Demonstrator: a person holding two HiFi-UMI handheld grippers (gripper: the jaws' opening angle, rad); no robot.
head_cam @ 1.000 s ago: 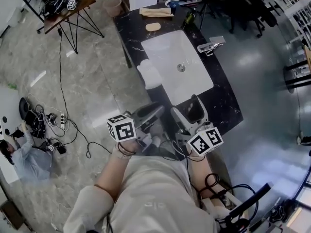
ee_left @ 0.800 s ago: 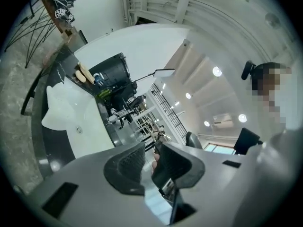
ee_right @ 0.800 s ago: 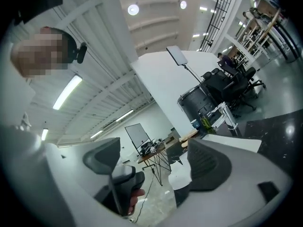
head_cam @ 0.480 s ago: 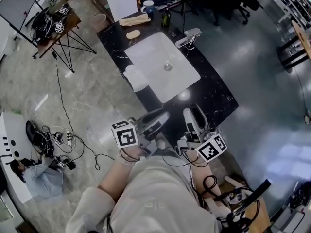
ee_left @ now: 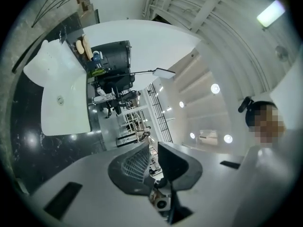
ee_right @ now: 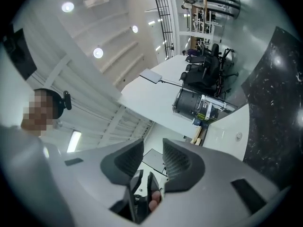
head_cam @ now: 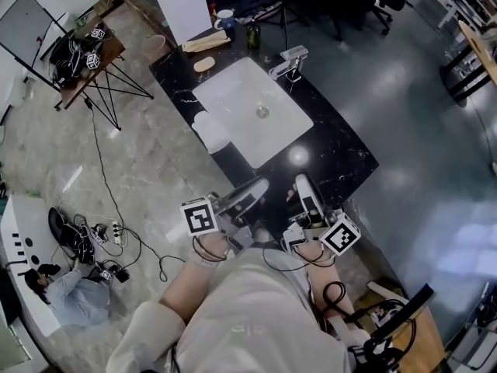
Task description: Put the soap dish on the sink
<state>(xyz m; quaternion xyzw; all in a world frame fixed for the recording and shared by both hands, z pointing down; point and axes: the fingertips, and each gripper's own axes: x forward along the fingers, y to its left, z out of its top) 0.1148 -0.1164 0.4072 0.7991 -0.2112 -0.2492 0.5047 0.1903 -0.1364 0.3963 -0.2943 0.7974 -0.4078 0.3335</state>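
Black marble worktop [head_cam: 335, 160] carries the white sink [head_cam: 233, 92] in the upper middle of the head view. What looks like the soap dish [head_cam: 211, 131], also white, sits at the sink's left rim by the worktop's edge. Whether it rests on the rim or just beside it, you can't tell. You hold both claws low at the frame's centre, near your body and well apart from the dish, likely readying a reach. Your left claw [ee_left: 154, 151] is pressed together and empty. Your right claw [ee_right: 152, 156] is closing, almost together, with nothing between. No brand or writing is readable; the cubes [head_cam: 199, 217] show only square markers.
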